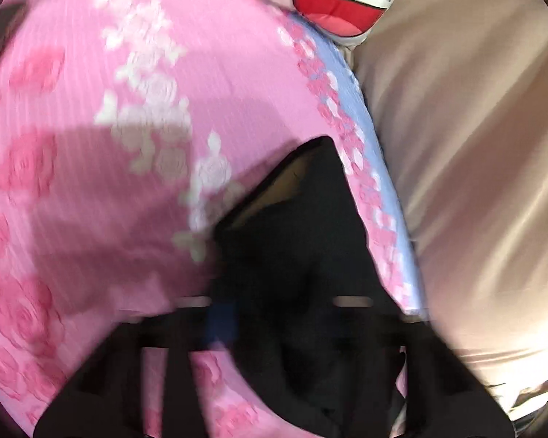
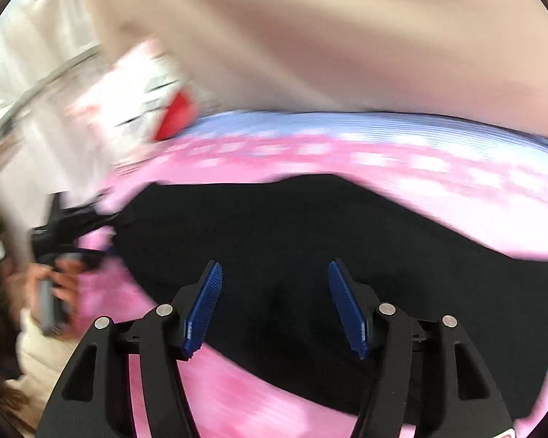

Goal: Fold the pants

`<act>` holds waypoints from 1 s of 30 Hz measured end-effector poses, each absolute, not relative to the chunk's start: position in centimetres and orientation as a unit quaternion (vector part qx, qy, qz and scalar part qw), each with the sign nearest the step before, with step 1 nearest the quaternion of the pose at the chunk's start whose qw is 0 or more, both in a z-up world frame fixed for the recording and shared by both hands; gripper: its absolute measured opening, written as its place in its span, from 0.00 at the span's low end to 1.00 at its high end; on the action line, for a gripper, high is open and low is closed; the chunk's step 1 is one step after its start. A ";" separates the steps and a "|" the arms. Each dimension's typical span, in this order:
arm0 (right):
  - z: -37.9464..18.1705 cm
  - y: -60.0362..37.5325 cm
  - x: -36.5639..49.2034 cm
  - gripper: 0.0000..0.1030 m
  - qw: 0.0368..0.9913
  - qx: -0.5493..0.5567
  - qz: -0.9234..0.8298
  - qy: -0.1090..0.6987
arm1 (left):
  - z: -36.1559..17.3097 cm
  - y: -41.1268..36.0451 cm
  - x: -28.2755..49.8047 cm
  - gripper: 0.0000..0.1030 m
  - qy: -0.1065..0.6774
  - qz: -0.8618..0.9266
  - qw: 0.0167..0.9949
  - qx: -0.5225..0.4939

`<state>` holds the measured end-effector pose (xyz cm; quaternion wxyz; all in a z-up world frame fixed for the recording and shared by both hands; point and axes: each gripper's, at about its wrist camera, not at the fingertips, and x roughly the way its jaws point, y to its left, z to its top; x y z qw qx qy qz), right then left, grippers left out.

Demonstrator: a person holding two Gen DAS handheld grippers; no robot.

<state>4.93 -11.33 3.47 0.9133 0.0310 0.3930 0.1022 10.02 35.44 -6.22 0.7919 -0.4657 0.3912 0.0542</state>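
A pink bedspread (image 2: 237, 394) printed with roses, edged in pale blue, is seen covering most of both views, with a beige curtain-like fabric (image 2: 310, 36) rising beyond its far edge. The black pants (image 2: 292, 226) are spread flat across the bedspread, wide in the right wrist view and lifted into a peak in the left wrist view (image 1: 303, 226). A white cushion (image 1: 347, 3) with a cartoon face and red mouth is propped at the bed's far edge, against the beige fabric.

The right gripper (image 2: 275, 306) is held angled down over the middle of the pants, its blue ribbed pads (image 2: 204, 306) spread well apart with nothing clasped between them. The left gripper (image 1: 274, 328) is tilted down at the pants' end; its fingers are blurred and largely hidden by dark cloth, which is bunched between them and appears pinched. In the right wrist view, a hand (image 2: 54, 292) with a cream sleeve is seen gripping the left gripper's handle at the left edge.
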 end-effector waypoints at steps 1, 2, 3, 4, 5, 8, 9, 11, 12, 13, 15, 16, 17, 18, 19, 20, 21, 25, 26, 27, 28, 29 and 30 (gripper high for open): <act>3.5 -13.6 4.1 0.64 0.917 0.033 0.069 0.392 | -5.5 34.9 10.4 0.17 0.388 0.054 0.801 -0.452; 3.5 -15.9 3.0 0.64 0.919 0.038 0.036 0.392 | -4.5 34.3 10.4 0.16 0.384 0.056 0.811 -0.438; 3.5 -18.7 1.6 0.64 0.918 0.049 0.004 0.393 | -3.1 33.2 10.3 0.16 0.376 0.054 0.824 -0.420; 3.4 -21.1 0.5 0.64 0.916 0.063 -0.018 0.395 | -0.4 31.0 10.4 0.16 0.362 0.035 0.846 -0.390; 3.3 -22.9 -0.3 0.64 0.915 0.074 -0.035 0.394 | 1.2 29.2 10.5 0.16 0.355 0.020 0.859 -0.368; 2.9 -27.7 -3.1 0.64 0.912 0.112 -0.080 0.387 | 7.2 20.5 10.4 0.17 0.331 -0.057 0.902 -0.272; 2.8 -29.0 -3.9 0.64 0.911 0.125 -0.092 0.382 | 8.5 17.6 10.4 0.17 0.327 -0.082 0.909 -0.247; 2.6 -30.2 -5.0 0.64 0.912 0.143 -0.096 0.373 | 10.3 10.5 10.3 0.17 0.325 -0.133 0.916 -0.193; 2.4 -31.1 -5.6 0.64 0.913 0.151 -0.093 0.368 | 10.4 7.0 10.4 0.19 0.331 -0.155 0.915 -0.169; 2.3 -31.5 -5.8 0.64 0.913 0.154 -0.090 0.367 | 10.0 4.0 10.5 0.20 0.340 -0.174 0.913 -0.144; 2.1 -32.4 -6.4 0.64 0.914 0.146 -0.089 0.367 | 8.3 -0.6 11.1 0.22 0.366 -0.185 0.906 -0.105; 2.1 -32.3 -6.4 0.64 0.915 0.142 -0.089 0.368 | 6.3 -3.5 11.0 0.23 0.392 -0.185 0.898 -0.081; 1.9 -32.2 -6.4 0.64 0.915 0.138 -0.089 0.370 | 3.7 -6.1 11.3 0.24 0.421 -0.176 0.888 -0.053; 1.8 -32.2 -6.6 0.64 0.915 0.132 -0.089 0.371 | 2.4 -7.4 11.1 0.24 0.435 -0.170 0.883 -0.034; 1.7 -32.3 -6.7 0.64 0.915 0.130 -0.089 0.372 | 0.0 -9.6 10.7 0.24 0.461 -0.162 0.872 0.007; 1.5 -32.5 -6.8 0.64 0.915 0.130 -0.086 0.373 | -1.8 -10.9 10.0 0.25 0.482 -0.153 0.862 0.033; 1.4 -32.6 -6.7 0.64 0.915 0.131 -0.080 0.374 | -2.5 -11.4 9.2 0.26 0.486 -0.150 0.860 0.045; 1.5 -31.4 -5.6 0.64 0.917 0.133 -0.043 0.373 | 0.4 -9.9 5.8 0.93 0.432 -0.189 0.881 0.038; 1.6 -31.0 -5.1 0.64 0.918 0.135 -0.028 0.371 | 1.8 -8.8 4.8 0.95 0.414 -0.197 0.888 0.032; 1.9 -30.4 -4.3 0.64 0.919 0.142 -0.007 0.367 | 2.6 -8.1 4.3 0.95 0.403 -0.194 0.893 0.035; 2.0 -30.0 -3.8 0.64 0.919 0.145 0.007 0.366 | 4.1 -7.3 3.3 0.95 0.381 -0.181 0.905 0.050; 2.2 -29.4 -3.1 0.64 0.919 0.149 0.024 0.364 | 5.1 -6.5 2.6 0.95 0.362 -0.165 0.915 0.061; 2.4 -28.4 -2.1 0.65 0.917 0.153 0.045 0.364 | 6.0 -5.6 2.2 0.95 0.346 -0.150 0.924 0.067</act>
